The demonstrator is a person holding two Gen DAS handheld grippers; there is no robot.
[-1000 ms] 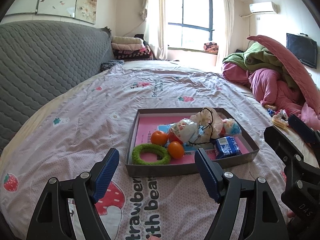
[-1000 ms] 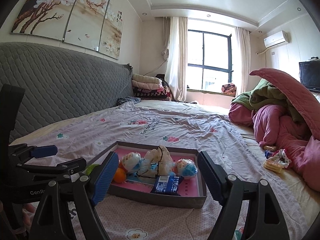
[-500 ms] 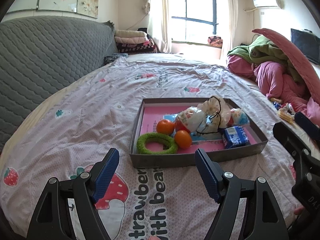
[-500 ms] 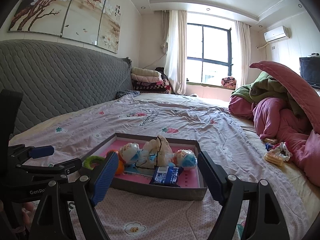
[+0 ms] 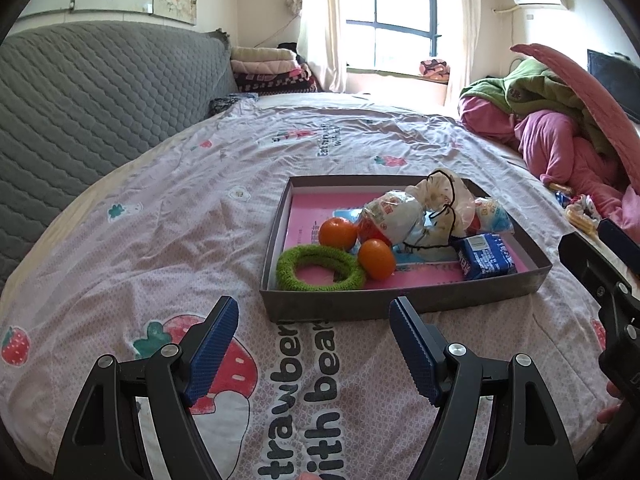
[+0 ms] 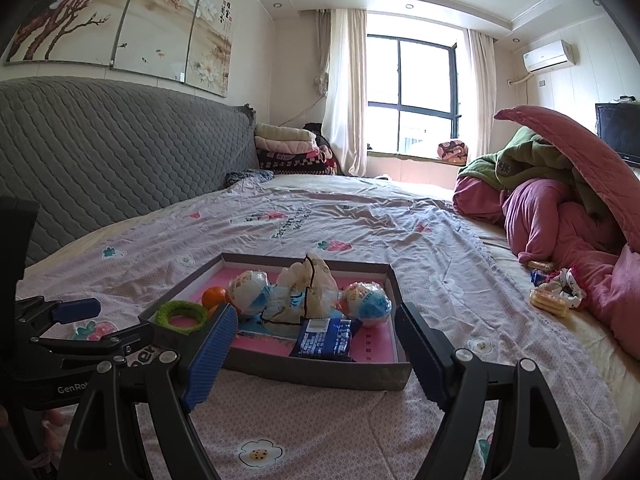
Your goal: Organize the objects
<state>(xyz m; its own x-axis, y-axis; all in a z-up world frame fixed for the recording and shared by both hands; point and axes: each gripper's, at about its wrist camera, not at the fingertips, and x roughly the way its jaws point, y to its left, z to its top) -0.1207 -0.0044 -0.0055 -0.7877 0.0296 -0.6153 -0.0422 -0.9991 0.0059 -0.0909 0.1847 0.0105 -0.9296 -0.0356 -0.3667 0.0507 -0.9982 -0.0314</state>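
A grey box tray [image 5: 400, 300] [image 6: 312, 372] with a pink floor sits on the bedsheet. In it lie a green fuzzy ring [image 5: 320, 268] [image 6: 182, 314], two oranges [image 5: 339, 233] [image 5: 376, 259], wrapped snack bags [image 5: 394, 216] [image 6: 308, 284], a round wrapped snack [image 6: 368, 304] and a blue packet [image 5: 486, 256] [image 6: 326, 338]. My left gripper [image 5: 314, 344] is open and empty, just short of the tray's near wall. My right gripper [image 6: 316, 352] is open and empty, at the tray's near right side.
A grey quilted headboard [image 5: 80, 112] runs along the left. A heap of pink and green quilts [image 6: 560, 200] lies at the right. Loose snack packets [image 6: 550, 300] lie on the bed beside the heap. Folded blankets [image 6: 288, 148] are stacked by the window.
Both grippers have risen and tilted down a little, so the tray sits lower and closer in the views. Both stay open. Nothing in the tray has moved.
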